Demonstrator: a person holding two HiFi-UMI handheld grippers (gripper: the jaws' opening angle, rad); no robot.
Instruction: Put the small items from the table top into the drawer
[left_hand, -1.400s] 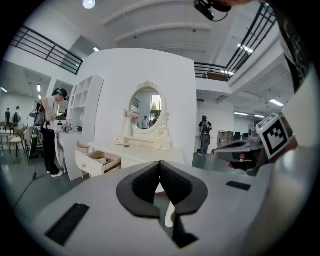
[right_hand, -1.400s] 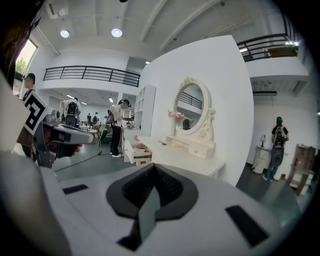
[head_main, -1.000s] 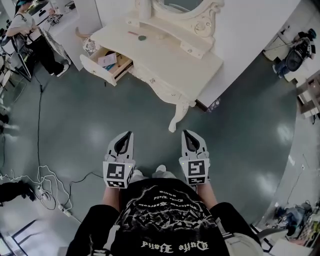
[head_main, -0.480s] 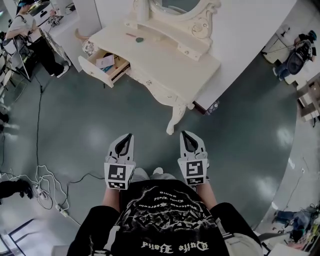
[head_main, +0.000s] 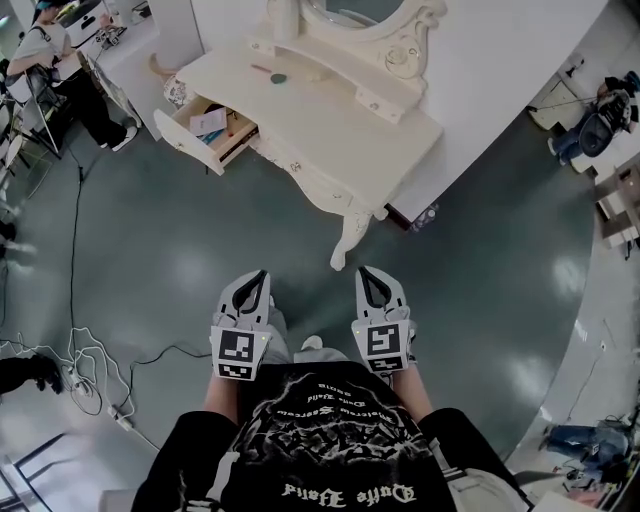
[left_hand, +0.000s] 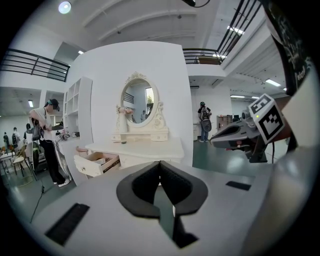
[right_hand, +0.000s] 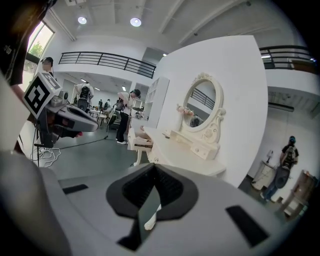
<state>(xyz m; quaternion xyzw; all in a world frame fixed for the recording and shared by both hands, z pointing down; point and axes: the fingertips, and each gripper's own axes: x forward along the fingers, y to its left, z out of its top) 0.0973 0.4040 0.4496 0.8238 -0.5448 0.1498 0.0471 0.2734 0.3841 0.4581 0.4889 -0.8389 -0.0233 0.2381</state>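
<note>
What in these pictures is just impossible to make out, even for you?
- Small items on the table top: head view, too small to tell what they are; one looks dark and round, another is a thin stick.
- Contents of the open drawer: head view, too small to name; left gripper view, partly hidden behind the drawer's front.
- Mirror: head view, cut off by the top edge.
</note>
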